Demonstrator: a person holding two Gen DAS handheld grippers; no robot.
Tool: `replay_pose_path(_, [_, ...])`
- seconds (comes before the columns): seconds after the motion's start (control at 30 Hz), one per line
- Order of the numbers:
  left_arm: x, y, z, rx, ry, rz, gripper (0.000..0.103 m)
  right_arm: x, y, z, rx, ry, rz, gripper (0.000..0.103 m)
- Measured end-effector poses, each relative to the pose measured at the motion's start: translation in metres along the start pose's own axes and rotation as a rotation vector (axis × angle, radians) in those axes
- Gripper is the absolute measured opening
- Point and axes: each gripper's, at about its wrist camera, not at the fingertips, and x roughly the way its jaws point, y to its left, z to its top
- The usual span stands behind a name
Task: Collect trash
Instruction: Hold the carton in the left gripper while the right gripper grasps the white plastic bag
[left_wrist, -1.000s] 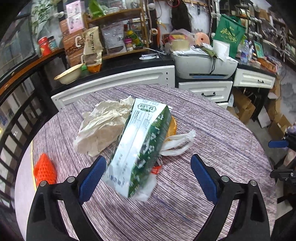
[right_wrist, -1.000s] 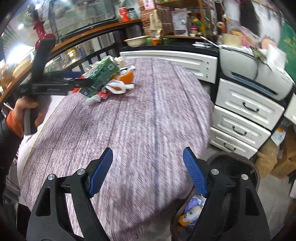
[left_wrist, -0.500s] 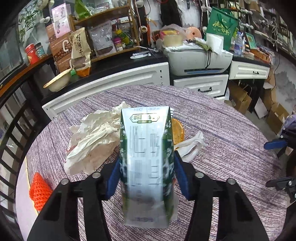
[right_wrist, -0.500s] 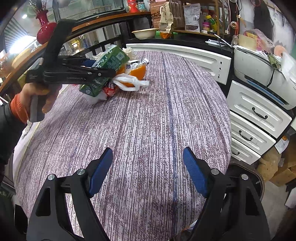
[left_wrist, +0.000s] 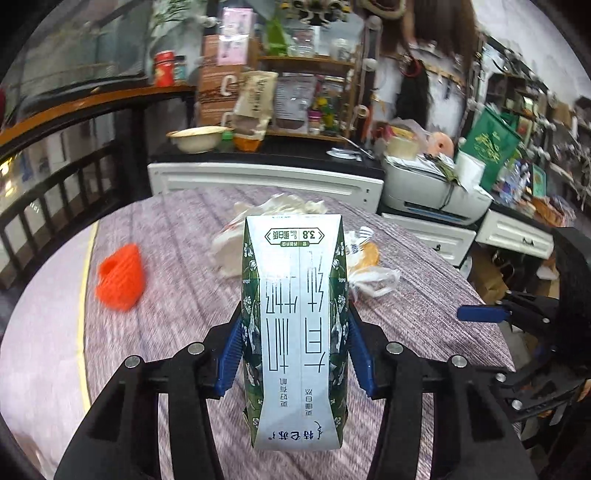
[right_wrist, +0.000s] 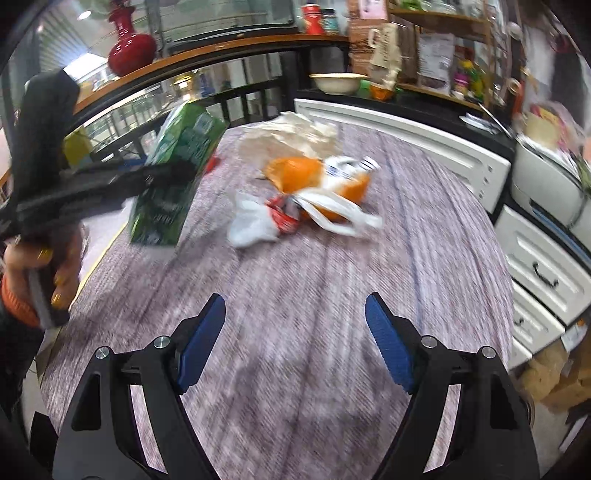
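A round desk (right_wrist: 332, 295) with a purple-grey streaked cloth fills both views. The left gripper (left_wrist: 293, 347) has its fingers clamped on a green-and-white milk carton (left_wrist: 295, 325), lifted clear of the cloth. The right gripper (right_wrist: 295, 347) hovers with fingers apart, nothing between them. On the desk lie crumpled paper (right_wrist: 291, 134), orange-and-white plastic bags (right_wrist: 314, 195) and orange netting (left_wrist: 120, 275). White drawers (right_wrist: 546, 273) and cluttered shelves (left_wrist: 306, 66) stand behind.

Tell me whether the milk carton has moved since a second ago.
Yes. The milk carton has left the table, lifted off the crumpled paper, clamped in the left gripper.
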Motion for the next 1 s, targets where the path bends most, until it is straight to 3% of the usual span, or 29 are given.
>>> replay_pose_path(0.23, [-0.025,0.018,-0.017,-0.074,-0.032,0.047,0.05,0.034,0.025,0.023,-0.007,0.043,0.062,0.077])
replay_pose_path(0.43, [-0.034,0.022,-0.028,-0.08,-0.048,0.107,0.05,0.068,0.045,0.041,-0.065,0.072,0.016,0.074])
replay_pose_path(0.67, [-0.03,0.026,-0.034,-0.105,-0.033,0.116,0.05,0.107,0.052,0.055,-0.109,0.143,-0.09,0.063])
replay_pose_path(0.73, [-0.029,0.028,-0.034,-0.119,-0.024,0.094,0.05,0.117,0.052,0.056,-0.102,0.184,-0.083,0.047])
replay_pose_path(0.77, [-0.029,0.028,-0.035,-0.12,-0.022,0.09,0.05,0.118,0.053,0.056,-0.098,0.177,-0.074,0.045])
replay_pose_path(0.83, [-0.029,0.027,-0.036,-0.11,-0.019,0.096,0.05,0.119,0.053,0.057,-0.1,0.178,-0.07,0.02])
replay_pose_path(0.87, [-0.029,0.026,-0.037,-0.107,-0.02,0.095,0.05,0.119,0.052,0.057,-0.096,0.177,-0.075,0.014])
replay_pose_path(1.0, [-0.032,0.023,-0.039,-0.096,-0.021,0.094,0.05,0.113,0.047,0.052,-0.069,0.168,-0.049,0.001])
